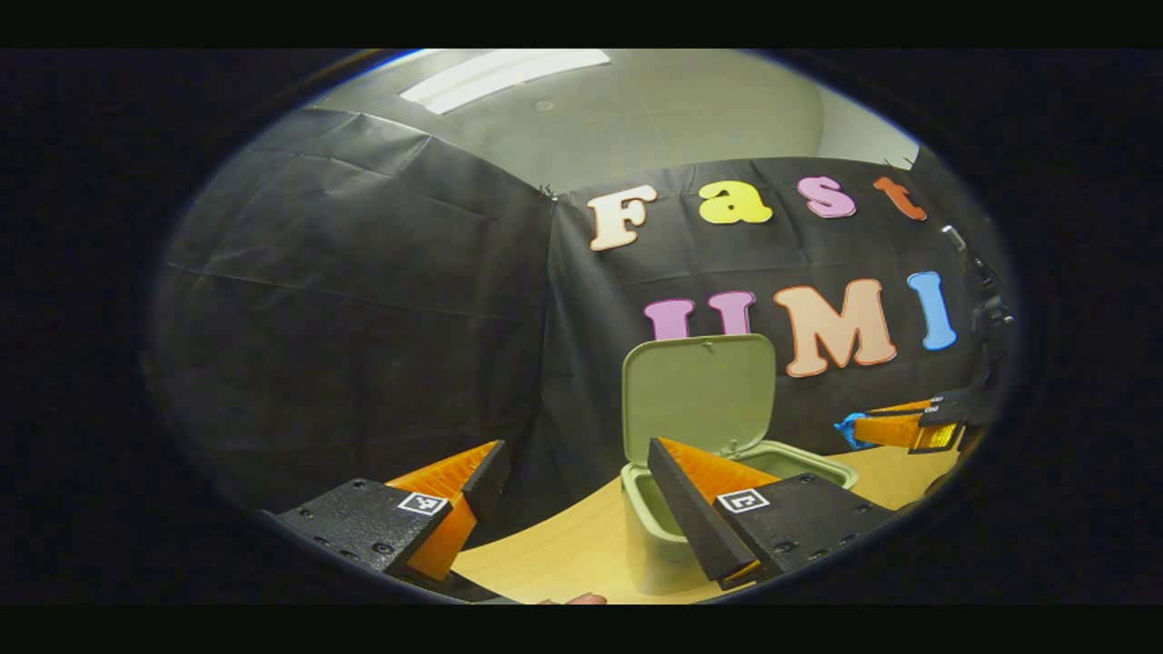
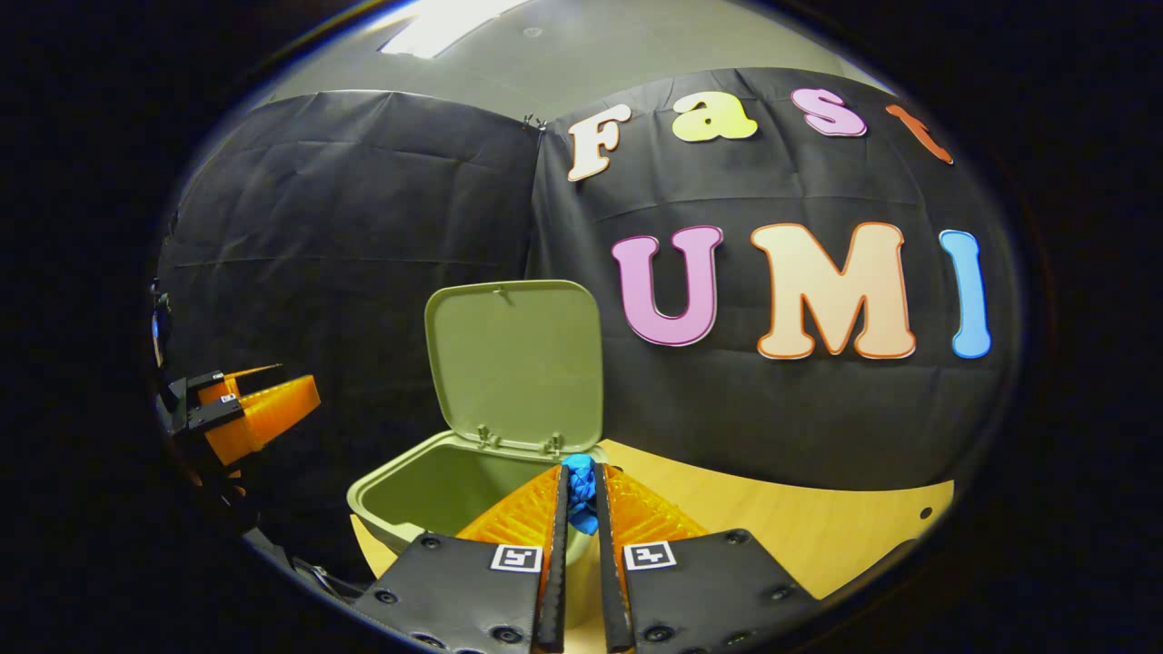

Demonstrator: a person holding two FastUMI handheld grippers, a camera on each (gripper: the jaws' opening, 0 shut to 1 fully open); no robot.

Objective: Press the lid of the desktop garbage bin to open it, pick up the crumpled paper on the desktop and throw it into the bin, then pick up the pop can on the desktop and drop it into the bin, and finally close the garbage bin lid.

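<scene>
No readable words, brands or numbers are being shown on any object. Small square black-and-white coded markers are being carried on the left gripper (image 1: 568, 472) and right gripper (image 2: 580, 486), bearing patterns, not text.

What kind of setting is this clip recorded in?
Likely a staged recording booth, not a home: black cloth wall, a bare wooden desktop with a green bin, lid up, and a ceiling light panel.
</scene>
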